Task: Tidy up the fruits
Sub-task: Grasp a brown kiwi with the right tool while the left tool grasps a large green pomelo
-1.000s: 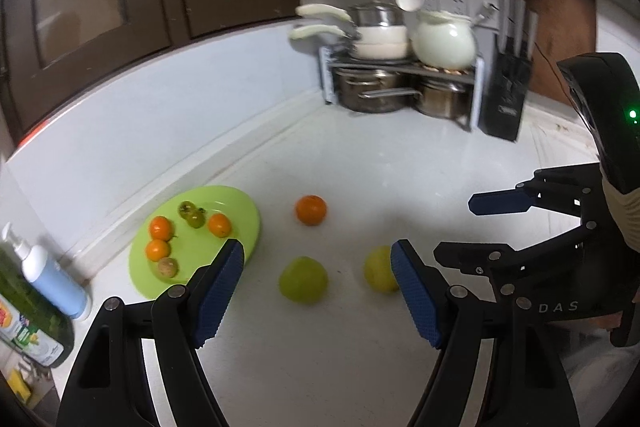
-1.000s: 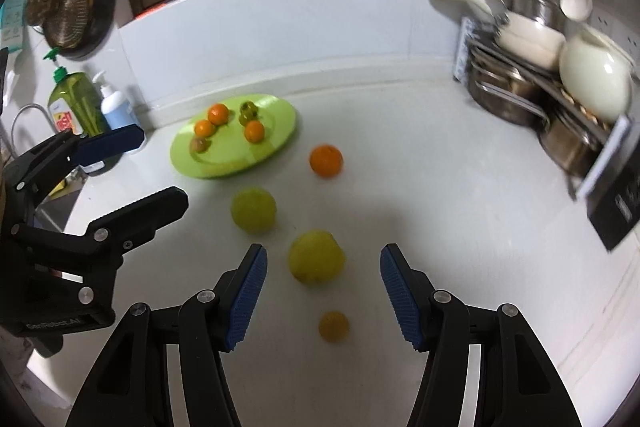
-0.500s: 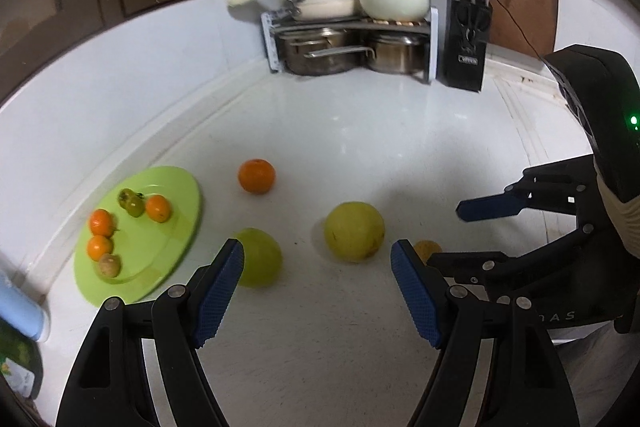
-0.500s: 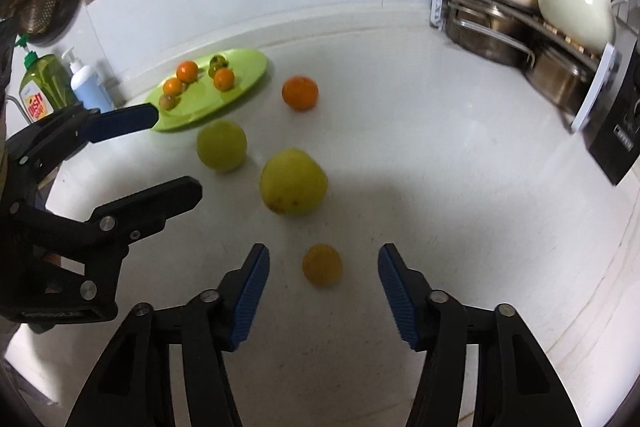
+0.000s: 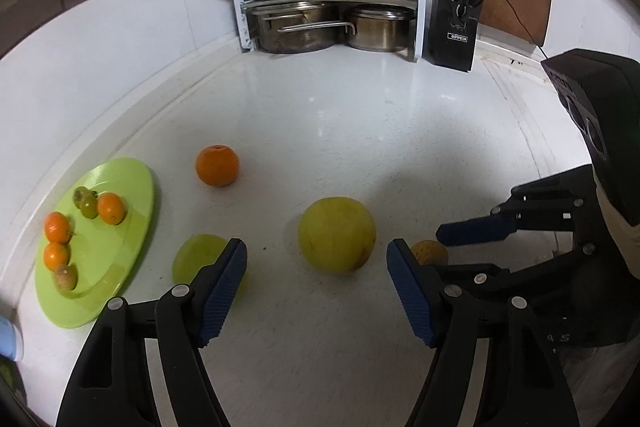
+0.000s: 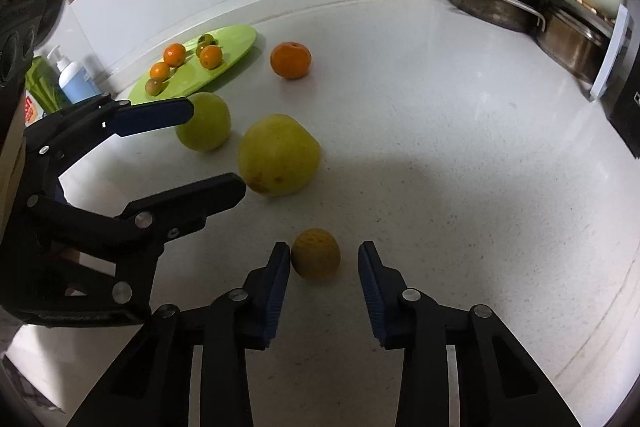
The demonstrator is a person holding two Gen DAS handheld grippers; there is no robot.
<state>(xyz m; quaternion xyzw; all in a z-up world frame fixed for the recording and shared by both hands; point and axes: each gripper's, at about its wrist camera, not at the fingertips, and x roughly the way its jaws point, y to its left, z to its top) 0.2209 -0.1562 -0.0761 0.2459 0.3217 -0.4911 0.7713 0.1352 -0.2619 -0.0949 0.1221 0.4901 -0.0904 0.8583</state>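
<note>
With five small fruits on the flat lime-green plate (image 6: 236,45) at upper left and four loose on the white counter (image 6: 440,131), the right gripper (image 6: 324,281), fingers parted and empty, frames the small dull-orange fruit (image 6: 316,254) at lower centre, the left gripper (image 5: 316,287) gaping.

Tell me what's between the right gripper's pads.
The small orange fruit sits between the open right gripper pads on the counter, nearer the left pad; the right wrist view shows it.
</note>
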